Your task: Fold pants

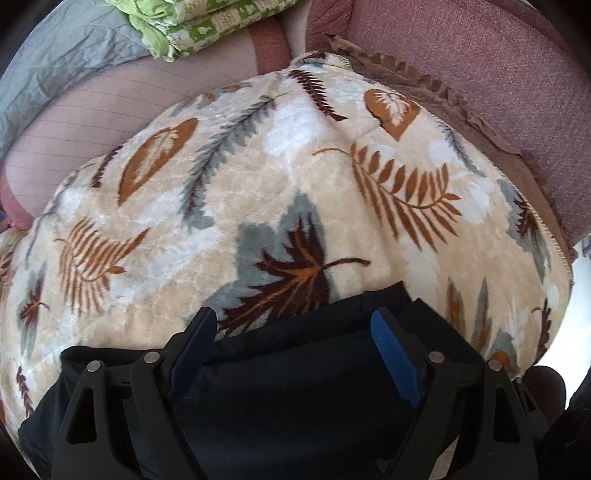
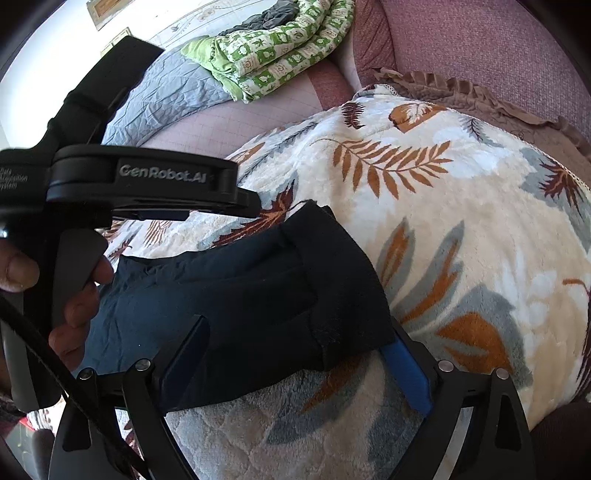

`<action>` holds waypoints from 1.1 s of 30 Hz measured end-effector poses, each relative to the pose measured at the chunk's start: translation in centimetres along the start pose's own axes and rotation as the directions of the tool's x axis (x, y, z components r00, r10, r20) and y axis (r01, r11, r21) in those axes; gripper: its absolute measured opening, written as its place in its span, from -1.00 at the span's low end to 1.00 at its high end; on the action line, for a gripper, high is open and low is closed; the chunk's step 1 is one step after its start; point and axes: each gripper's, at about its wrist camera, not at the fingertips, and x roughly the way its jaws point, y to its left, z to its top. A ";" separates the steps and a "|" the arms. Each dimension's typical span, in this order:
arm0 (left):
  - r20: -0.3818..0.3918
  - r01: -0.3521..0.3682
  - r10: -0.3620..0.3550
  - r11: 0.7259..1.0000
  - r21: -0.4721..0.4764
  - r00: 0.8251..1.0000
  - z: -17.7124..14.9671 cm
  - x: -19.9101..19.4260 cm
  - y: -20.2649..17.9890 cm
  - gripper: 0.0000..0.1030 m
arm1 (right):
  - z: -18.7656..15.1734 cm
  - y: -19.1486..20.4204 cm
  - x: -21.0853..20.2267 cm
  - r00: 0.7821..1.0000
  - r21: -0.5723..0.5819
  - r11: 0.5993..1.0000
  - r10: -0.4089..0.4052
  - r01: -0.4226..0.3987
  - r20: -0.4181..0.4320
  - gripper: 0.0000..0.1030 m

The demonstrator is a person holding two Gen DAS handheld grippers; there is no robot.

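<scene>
Left wrist view – garment: the black pants [image 1: 295,387] lie on the leaf-print fleece blanket [image 1: 295,184], at the near edge, directly under the claw
Left wrist view – claw: the left gripper [image 1: 295,321] hangs over the cloth with jaws spread wide; the blue pads [image 1: 395,354] stand apart, fabric spans the gap below, nothing pinched
Left wrist view – surroundings: pink sofa [image 1: 480,74] behind, a green patterned quilt [image 1: 192,26] folded at the far left

Right wrist view – garment: the pants [image 2: 240,295] run as a folded strip, long axis from the person's hand [image 2: 74,306] at left toward the cuff end [image 2: 343,277] at right
Right wrist view – claw: the right gripper [image 2: 295,339] straddles the near corner of the cuff end, jaws at their widest, pads not pressing; no hold
Right wrist view – other tool: the left gripper [image 2: 147,184] shows side-on above the strip's far edge

Judgement – bearing: the cuff end lies nearest the right claw, the opposite end nearer the left
Judgement – next move: each claw would need to close on its own end before another fold
</scene>
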 end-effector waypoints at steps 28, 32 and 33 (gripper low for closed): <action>-0.259 0.301 -0.255 0.941 0.158 0.932 3.0 5.2 -4.1 -0.62 | 2.0 0.2 2.4 0.999 0.021 1.000 -0.018 0.017 0.040 0.07; -0.206 0.330 -0.300 0.934 0.135 0.932 2.4 2.8 -2.9 -0.65 | 2.5 -0.1 2.9 0.999 0.039 0.998 0.044 -0.044 -0.005 -0.45; -0.195 0.335 -0.307 0.933 0.132 0.932 2.3 2.3 -2.6 -0.65 | 2.6 -0.1 2.8 0.998 0.041 0.998 0.055 -0.055 -0.011 -0.51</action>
